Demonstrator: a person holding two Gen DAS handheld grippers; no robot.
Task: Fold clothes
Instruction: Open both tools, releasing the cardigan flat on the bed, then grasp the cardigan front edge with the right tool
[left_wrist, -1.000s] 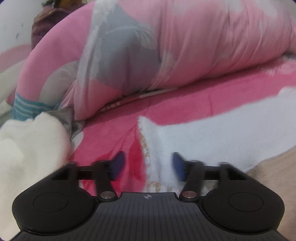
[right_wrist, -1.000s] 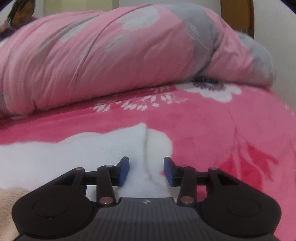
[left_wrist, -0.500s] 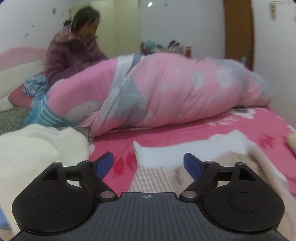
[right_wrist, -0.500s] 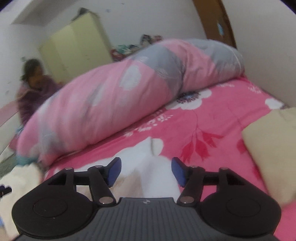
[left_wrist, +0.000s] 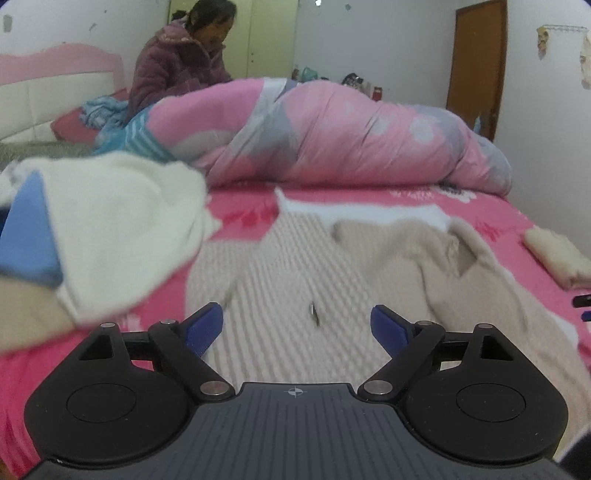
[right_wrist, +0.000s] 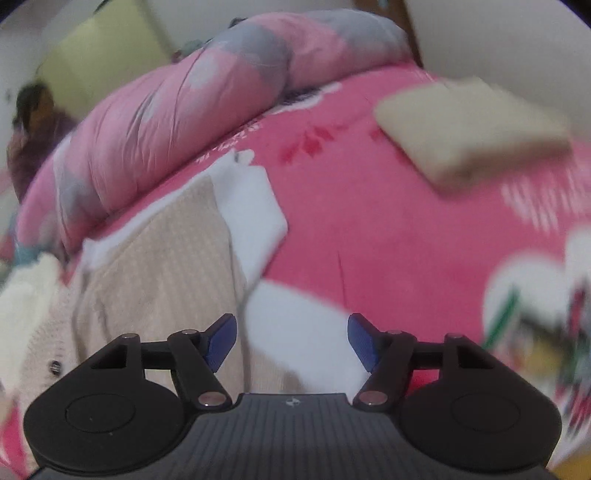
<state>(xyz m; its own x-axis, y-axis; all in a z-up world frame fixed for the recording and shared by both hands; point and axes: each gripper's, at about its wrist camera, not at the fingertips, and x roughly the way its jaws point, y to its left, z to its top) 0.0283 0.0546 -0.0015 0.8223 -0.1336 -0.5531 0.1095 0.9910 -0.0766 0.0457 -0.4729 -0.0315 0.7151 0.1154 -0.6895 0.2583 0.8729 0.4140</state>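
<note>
On the pink bed (left_wrist: 491, 218) a beige knit garment (left_wrist: 303, 266) lay spread out — beneath both grippers. Left gripper (left_wrist: 296, 325) and right gripper (right_wrist: 291, 339) hovered with fingers apart, having just been opening, nothing between them — a folded beige piece (right_wrist: 469, 129) lay far right.

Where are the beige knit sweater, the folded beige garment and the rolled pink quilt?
beige knit sweater (left_wrist: 295, 266): left wrist view, ribbed middle.
folded beige garment (right_wrist: 469, 129): right wrist view, top face.
rolled pink quilt (left_wrist: 351, 136): left wrist view, middle bulge.

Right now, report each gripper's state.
Left gripper: open, holding nothing, jaws just opened wider.
Right gripper: open, holding nothing, jaws just opened wider.
</note>
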